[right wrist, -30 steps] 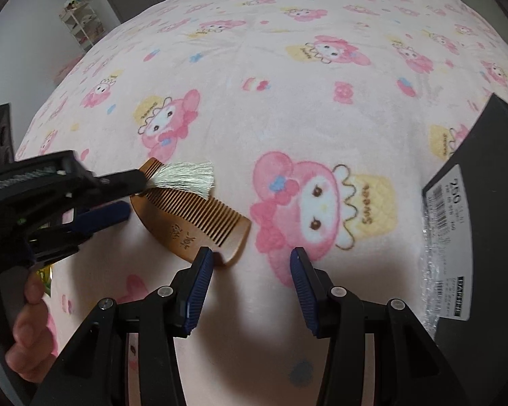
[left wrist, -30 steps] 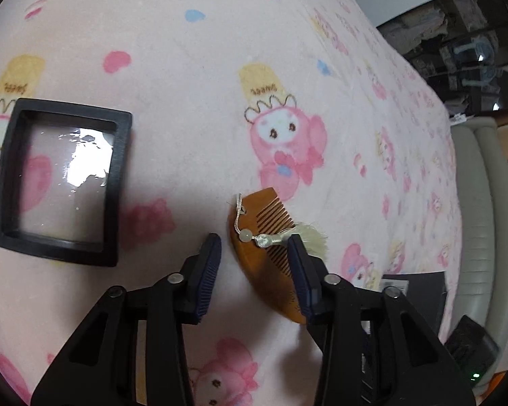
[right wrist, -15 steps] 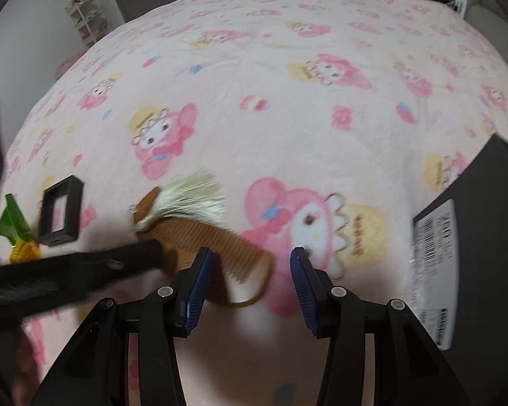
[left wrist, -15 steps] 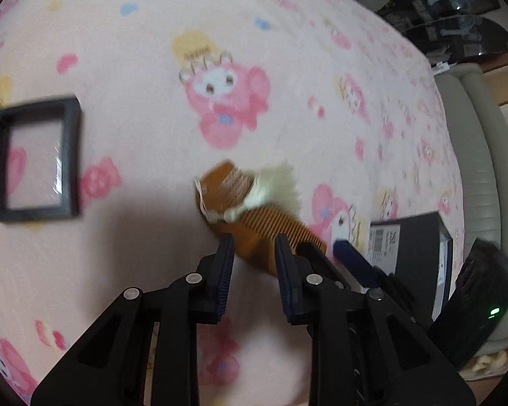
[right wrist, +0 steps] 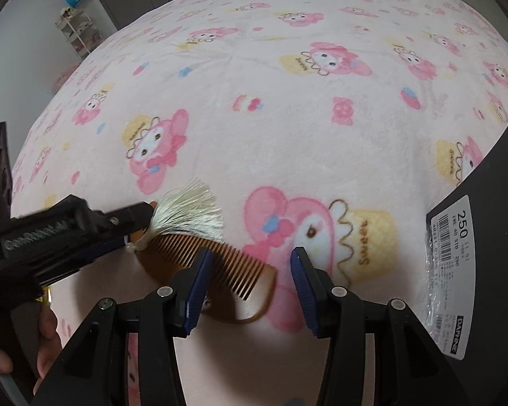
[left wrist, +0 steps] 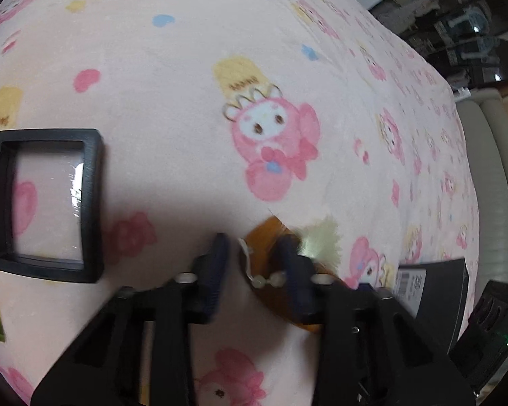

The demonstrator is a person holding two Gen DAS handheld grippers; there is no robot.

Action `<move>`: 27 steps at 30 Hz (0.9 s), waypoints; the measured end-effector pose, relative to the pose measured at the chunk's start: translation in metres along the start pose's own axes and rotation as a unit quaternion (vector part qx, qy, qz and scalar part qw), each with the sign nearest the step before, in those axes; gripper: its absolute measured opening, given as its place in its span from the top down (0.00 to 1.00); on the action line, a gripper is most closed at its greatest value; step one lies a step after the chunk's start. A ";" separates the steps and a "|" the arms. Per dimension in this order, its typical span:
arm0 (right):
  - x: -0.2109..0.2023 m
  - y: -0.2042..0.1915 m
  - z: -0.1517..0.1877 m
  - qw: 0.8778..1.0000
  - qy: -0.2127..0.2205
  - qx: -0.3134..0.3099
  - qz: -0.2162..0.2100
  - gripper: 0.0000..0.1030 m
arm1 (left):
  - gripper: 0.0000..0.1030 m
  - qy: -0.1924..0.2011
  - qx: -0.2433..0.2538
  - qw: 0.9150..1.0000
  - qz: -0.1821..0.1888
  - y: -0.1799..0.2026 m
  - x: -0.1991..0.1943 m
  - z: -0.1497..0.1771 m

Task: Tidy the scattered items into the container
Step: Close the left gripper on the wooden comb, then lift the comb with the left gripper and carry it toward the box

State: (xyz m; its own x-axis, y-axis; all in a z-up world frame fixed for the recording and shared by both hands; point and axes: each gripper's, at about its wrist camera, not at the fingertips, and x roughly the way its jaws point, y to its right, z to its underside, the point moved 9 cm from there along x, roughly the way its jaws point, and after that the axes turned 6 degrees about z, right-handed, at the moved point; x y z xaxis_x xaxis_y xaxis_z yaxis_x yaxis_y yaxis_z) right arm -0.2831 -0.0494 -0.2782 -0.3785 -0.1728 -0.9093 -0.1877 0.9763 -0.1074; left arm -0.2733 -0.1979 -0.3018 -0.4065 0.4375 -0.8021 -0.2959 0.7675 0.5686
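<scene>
Soft indoor light, heavy fisheye bending at dark edges; the left claw (left wrist: 254,253) looks motion-blurred, perhaps shadowed.

Looking forward from the left gripper (left wrist: 254,253), close above the blanket (left wrist: 186,84) and angled down, with the frame (left wrist: 47,203) at left and the box (left wrist: 433,284) at lower right. Looking forward from the right gripper (right wrist: 250,267), equally close and tilted down over the blanket (right wrist: 288,67), facing across toward the left gripper (right wrist: 132,226) entering from the left edge. Sharing the comb (left wrist: 267,240) (right wrist: 220,260), its tassel (left wrist: 318,240) (right wrist: 189,213), the box (right wrist: 491,237) and the surrounding blanket.
</scene>
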 end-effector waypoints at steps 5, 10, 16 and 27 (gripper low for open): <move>-0.007 0.006 0.004 1.000 0.001 0.004 0.004 0.57 | 0.80 -0.034 0.031 0.999 -0.009 0.015 -0.007 0.025; -0.011 0.015 0.004 1.000 0.000 0.006 0.009 0.57 | 0.64 -0.021 0.012 1.000 0.013 0.010 -0.026 0.024; -0.003 0.013 0.011 1.000 -0.008 0.001 0.021 0.57 | 0.58 -0.033 -0.011 0.999 0.014 0.002 -0.005 0.019; -0.003 0.004 0.023 0.999 -0.018 0.023 -0.026 0.52 | 0.60 -0.068 0.024 0.997 0.025 0.024 0.002 0.050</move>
State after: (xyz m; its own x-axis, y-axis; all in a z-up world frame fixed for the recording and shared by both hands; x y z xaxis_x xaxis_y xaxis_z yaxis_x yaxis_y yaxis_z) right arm -0.2616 -0.0416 -0.2849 -0.3372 -0.2189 -0.9156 -0.1634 0.9714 -0.1721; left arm -0.2377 -0.1555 -0.2988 -0.2969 0.5325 -0.7926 -0.2359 0.7634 0.6013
